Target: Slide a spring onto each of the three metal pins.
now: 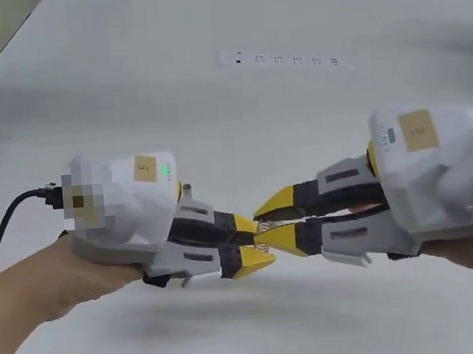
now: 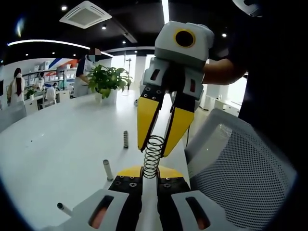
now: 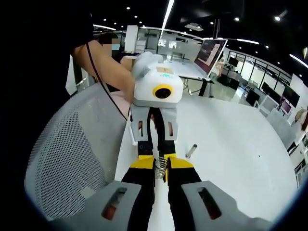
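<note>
Now left tongs (image 2: 150, 172) and right tongs (image 2: 153, 151) meet tip to tip, each nipped onto one end of the spring (image 2: 152, 161).

Two hand-held grippers share one build. Each has a rounded white plastic housing, two grey jaw arms with a dark slot in each, black middle sections and pointed yellow tips. The left gripper (image 1: 256, 243) carries a square tan sticker (image 1: 145, 169) and a small green light (image 1: 164, 170) on top, and a black cable (image 1: 10, 219) plugs into its rear. The right gripper (image 1: 261, 227) carries a larger tan sticker (image 1: 418, 130) beside a small blue-grey label (image 1: 391, 137). In the left gripper view, small round screw heads (image 2: 129, 178) dot the black jaw sections and the grey arms' slots look reddish. The person wears a dark short-sleeved top (image 2: 262, 53).
</note>
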{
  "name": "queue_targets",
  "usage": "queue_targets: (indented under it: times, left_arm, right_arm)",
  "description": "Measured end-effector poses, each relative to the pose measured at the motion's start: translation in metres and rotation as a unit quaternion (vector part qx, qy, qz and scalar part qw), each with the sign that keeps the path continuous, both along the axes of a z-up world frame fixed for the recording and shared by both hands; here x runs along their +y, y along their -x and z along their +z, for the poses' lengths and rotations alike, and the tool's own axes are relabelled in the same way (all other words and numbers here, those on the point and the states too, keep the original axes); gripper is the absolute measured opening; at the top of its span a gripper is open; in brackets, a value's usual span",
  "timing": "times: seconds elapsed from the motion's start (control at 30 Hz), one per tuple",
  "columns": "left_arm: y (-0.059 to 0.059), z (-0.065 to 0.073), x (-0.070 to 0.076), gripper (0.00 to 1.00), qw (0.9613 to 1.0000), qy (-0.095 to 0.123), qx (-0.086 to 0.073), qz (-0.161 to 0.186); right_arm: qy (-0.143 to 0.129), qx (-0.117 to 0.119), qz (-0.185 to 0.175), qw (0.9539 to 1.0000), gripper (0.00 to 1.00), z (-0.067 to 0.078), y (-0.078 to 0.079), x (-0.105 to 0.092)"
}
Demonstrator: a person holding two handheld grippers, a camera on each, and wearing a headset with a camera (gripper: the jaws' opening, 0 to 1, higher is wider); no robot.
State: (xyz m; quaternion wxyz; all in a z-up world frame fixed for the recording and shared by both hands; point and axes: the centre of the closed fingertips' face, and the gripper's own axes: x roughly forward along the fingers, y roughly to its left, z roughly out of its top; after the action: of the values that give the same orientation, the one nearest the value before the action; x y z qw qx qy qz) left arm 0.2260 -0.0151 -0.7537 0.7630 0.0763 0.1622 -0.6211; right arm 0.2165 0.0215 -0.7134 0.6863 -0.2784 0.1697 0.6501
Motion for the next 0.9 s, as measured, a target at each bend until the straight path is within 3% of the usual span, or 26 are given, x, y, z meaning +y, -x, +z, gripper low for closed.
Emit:
queue_targets:
  times: [0.2,0.53,0.9]
  left_arm:
    - [-0.001,0.001,0.001,0.04,1.0000,0.001,0.000,0.007]
    - [-0.001,0.001,0.006,0.14,0.9999,0.002,0.005,0.016]
    - [-0.006,-0.003,0.016,0.30,0.9994,-0.011,-0.005,0.033]
  right_arm:
    - [0.006,-0.003,0.005,1.0000,0.06,-0.001,0.000,0.002]
    - [0.008,-0.012,0.005,0.9999,0.06,0.000,-0.004,0.003]
    - [0.011,-0.018,0.002,0.9998,0.06,0.001,-0.006,0.000]
